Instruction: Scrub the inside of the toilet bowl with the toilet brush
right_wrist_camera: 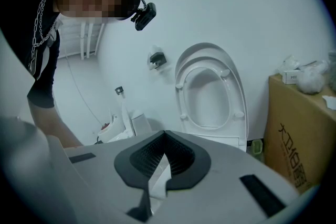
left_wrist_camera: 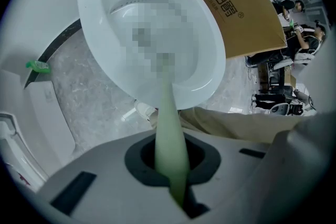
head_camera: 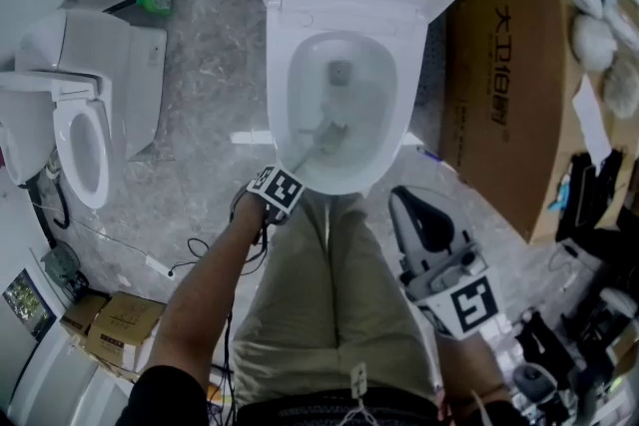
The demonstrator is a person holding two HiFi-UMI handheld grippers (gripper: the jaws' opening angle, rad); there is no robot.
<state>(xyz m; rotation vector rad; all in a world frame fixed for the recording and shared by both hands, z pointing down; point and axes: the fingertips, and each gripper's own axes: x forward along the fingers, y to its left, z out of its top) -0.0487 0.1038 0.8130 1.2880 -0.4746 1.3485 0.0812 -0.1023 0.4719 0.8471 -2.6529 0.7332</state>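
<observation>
I read this as mid-scrub; my left gripper (head_camera: 292, 169) is clamped on the pale green handle of the toilet brush (left_wrist_camera: 170, 152), whose head sits low inside the toilet bowl (head_camera: 277, 105), against the near-left wall just short of the drain; my right gripper (head_camera: 411, 207) hangs idle beside my right thigh, jaws together on nothing; next, I judge, the head should sweep round the wall and under the rim, handle gripped firmly.

Head view: I look steeply down over the toilet bowl (head_camera: 283, 105) | left gripper view: low, close, facing it | right gripper view: tilted up at raised lid (right_wrist_camera: 207, 92) | all share the cardboard box (head_camera: 499, 95)
</observation>
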